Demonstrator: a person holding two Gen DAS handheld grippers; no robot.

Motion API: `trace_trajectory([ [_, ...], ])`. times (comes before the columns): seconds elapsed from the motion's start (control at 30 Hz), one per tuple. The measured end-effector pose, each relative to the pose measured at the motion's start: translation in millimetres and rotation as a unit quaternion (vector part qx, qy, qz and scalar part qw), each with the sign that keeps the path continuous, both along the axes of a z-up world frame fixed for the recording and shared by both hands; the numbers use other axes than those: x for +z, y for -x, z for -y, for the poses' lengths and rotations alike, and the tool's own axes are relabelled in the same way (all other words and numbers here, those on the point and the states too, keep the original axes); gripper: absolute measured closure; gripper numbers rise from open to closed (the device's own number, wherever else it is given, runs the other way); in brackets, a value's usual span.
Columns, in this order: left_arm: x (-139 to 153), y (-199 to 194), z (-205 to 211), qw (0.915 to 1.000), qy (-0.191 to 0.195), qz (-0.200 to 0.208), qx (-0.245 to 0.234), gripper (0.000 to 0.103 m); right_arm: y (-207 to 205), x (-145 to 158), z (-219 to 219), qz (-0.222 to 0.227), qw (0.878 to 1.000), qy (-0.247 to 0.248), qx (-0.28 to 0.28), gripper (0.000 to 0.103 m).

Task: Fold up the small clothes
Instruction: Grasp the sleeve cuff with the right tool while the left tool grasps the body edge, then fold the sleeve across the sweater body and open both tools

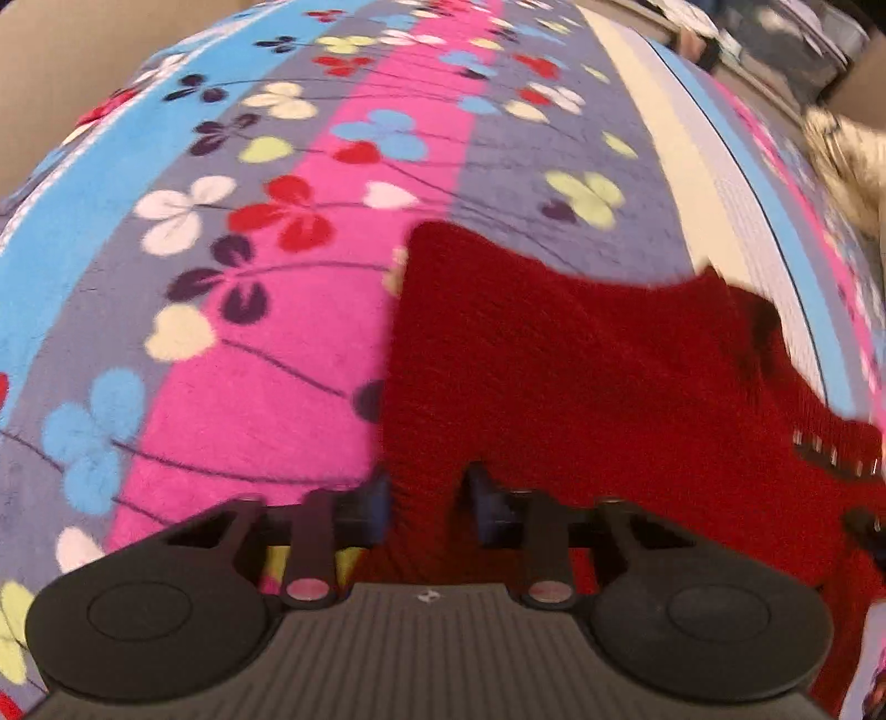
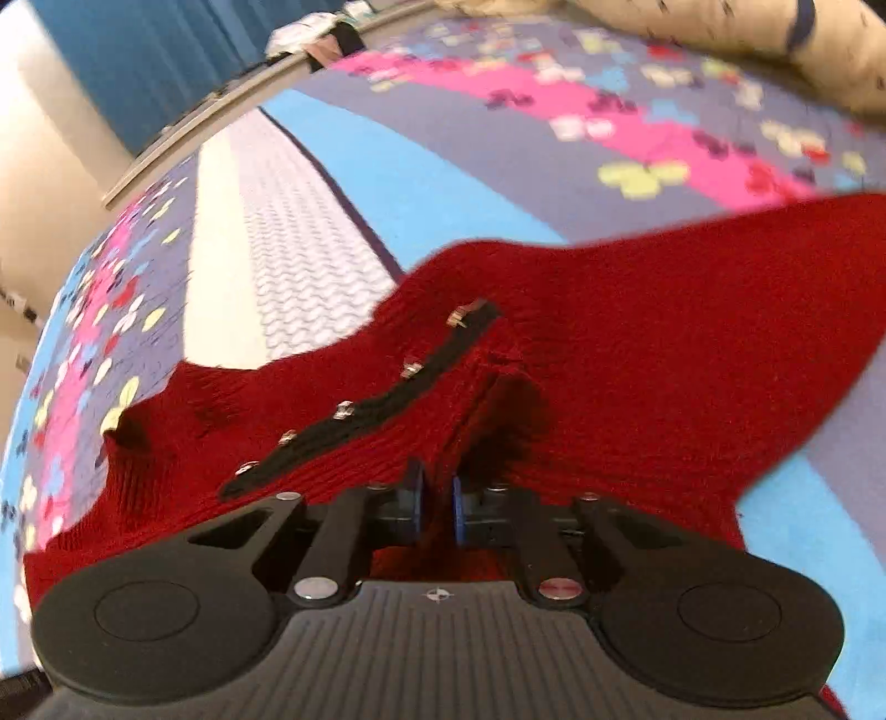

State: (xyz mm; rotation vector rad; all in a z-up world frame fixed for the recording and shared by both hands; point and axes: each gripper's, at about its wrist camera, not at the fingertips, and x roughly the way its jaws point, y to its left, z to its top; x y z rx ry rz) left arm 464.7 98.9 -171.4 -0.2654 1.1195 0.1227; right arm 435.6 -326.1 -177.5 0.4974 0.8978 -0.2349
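— Since it fills nearly everything, what is that bright cloth underneath?

— A fleece blanket (image 1: 232, 288), striped pink, blue and grey, printed with clover-like flowers. It covers a bed, and a pale quilted band (image 2: 288, 243) runs along it.

— And the clothing?

— A red knit garment (image 1: 581, 376) lies on the blanket, spread rather loosely, with one edge lifted toward each gripper. From the right wrist view the same red knit garment (image 2: 637, 343) shows a black strip with small metal studs (image 2: 387, 399) running diagonally across it.

— What about the left gripper?

— The left gripper (image 1: 426, 498) has a bunch of the red knit between its blue-padded fingers (image 1: 379, 498). A gap remains between the pads, filled with fabric, so it is pinching the garment's edge.

— The right one?

— The right gripper (image 2: 437, 498) has its pads nearly together, with a thin fold of red knit squeezed between them, just beside the lower end of the studded strip.

— Anything further off?

— A cream pillow (image 2: 775, 50) near the far edge, blurred.
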Motion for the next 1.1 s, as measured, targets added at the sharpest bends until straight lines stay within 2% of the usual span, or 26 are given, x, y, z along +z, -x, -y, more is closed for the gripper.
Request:
trace_trajectory([
  [0.2, 3.8, 4.9, -18.3, 0.9998, -0.004, 0.018, -0.012, 0.078, 23.8, 44.2, -14.2, 0.068, 0.997, -0.032, 0.032, 0.094],
  [0.23, 3.9, 5.8, -16.8, 0.9996, -0.01, 0.02, -0.016, 0.073, 28.4, 40.1, -10.5, 0.071, 0.997, -0.035, 0.027, 0.094],
  [0.27, 3.8, 6.5, -14.3, 0.9994, -0.019, 0.021, -0.02, 0.061, 29.2, 31.6, -6.4, 0.06, 0.997, -0.03, 0.023, 0.094],
  [0.3, 3.8, 7.7, -12.1, 0.9991, -0.032, 0.022, -0.019, 0.055, 27.9, 16.0, -1.3, 0.03, 0.999, -0.021, 0.013, 0.092],
  [0.33, 5.3, 10.5, -9.5, 0.9983, -0.048, 0.024, -0.021, 0.039, 23.8, -5.4, 5.0, -0.01, 1.0, -0.022, 0.011, 0.089],
  [0.37, 7.5, 14.2, -8.0, 0.9976, -0.061, 0.022, -0.024, 0.03, 23.7, -21.6, 11.2, -0.018, 0.999, -0.031, 0.022, 0.089],
  [0.4, 9.8, 18.8, -8.2, 0.9972, -0.065, 0.023, -0.028, 0.025, 28.1, -22.3, 15.4, 0.005, 0.999, -0.034, 0.035, 0.088],
  [0.43, 13.0, 25.4, -8.7, 0.9969, -0.067, 0.025, -0.033, 0.015, 31.8, -16.8, 18.9, 0.013, 0.998, -0.041, 0.039, 0.078],
  [0.47, 16.7, 34.2, -9.4, 0.9966, -0.069, 0.028, -0.035, 0.012, 35.7, -10.5, 22.0, 0.009, 0.998, -0.048, 0.029, 0.058],
  [0.5, 20.3, 43.5, -9.5, 0.996, -0.073, 0.033, -0.04, 0.011, 41.0, -4.0, 25.1, 0.001, 0.999, -0.048, 0.017, 0.047],
  [0.53, 24.5, 56.1, -8.6, 0.995, -0.079, 0.035, -0.049, 0.007, 48.6, 3.4, 27.8, 0.0, 0.999, -0.04, 0.009, 0.032],
  [0.57, 28.0, 67.8, -7.2, 0.9943, -0.084, 0.034, -0.055, 0.003, 57.5, 10.1, 30.2, 0.003, 1.0, -0.029, 0.005, 0.03],
  [0.63, 37.3, 99.3, -5.1, 0.993, -0.089, 0.041, -0.065, 0.002, 81.8, 23.8, 33.1, 0.002, 1.0, -0.012, 0.005, 0.03],
  [0.7, 46.1, 133.2, -1.1, 0.9927, -0.095, 0.034, -0.066, 0.0, 118.3, 37.7, 33.8, 0.006, 1.0, -0.02, 0.009, 0.03],
  [0.83, 68.8, 199.6, 14.7, 0.9931, -0.088, 0.018, -0.076, 0.0, 205.3, 83.6, 15.9, 0.04, 0.999, -0.018, 0.027, 0.028],
  [0.93, 91.8, 241.9, 27.6, 0.9936, -0.087, 0.024, -0.068, 0.0, 255.4, 115.7, 0.3, 0.067, 0.996, 0.018, 0.052, 0.023],
  [1.03, 112.7, 275.7, 40.8, 0.993, -0.093, 0.032, -0.065, 0.0, 285.8, 145.2, -14.7, 0.089, 0.992, 0.059, 0.074, 0.021],
  [1.1, 124.1, 294.0, 49.3, 0.992, -0.1, 0.033, -0.07, 0.0, 301.5, 160.9, -16.7, 0.102, 0.99, 0.066, 0.078, 0.02],
])
